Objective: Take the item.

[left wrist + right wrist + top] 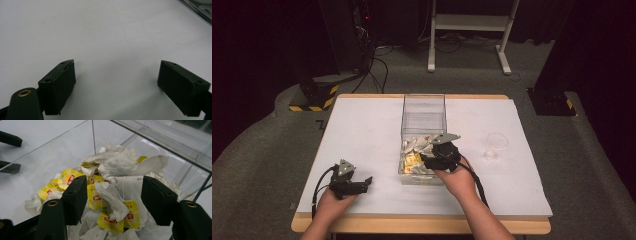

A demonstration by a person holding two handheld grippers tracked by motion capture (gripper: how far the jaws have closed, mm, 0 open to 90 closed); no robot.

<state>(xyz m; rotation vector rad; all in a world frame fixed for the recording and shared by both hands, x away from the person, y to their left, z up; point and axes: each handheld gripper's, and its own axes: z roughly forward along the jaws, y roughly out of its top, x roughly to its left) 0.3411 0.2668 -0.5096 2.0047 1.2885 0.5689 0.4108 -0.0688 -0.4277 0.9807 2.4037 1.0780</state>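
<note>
A box [423, 120] stood mid-worktop [362, 130], with tea bags [416, 156] heaped in its near end. A cup [496, 142] sat to its right, well apart. The right gripper [428, 159] hung over the box's near right corner, its fingers [75, 197] either side of one bag [111, 201]. The left gripper [368, 182] lay near the front edge, left of the box.

From my seat: print on the yellow tea bag tags [67, 179] too blurred to read; clear box [200, 10] cut at the frame corner; lower tea bags [117, 165] buried under the pile.
</note>
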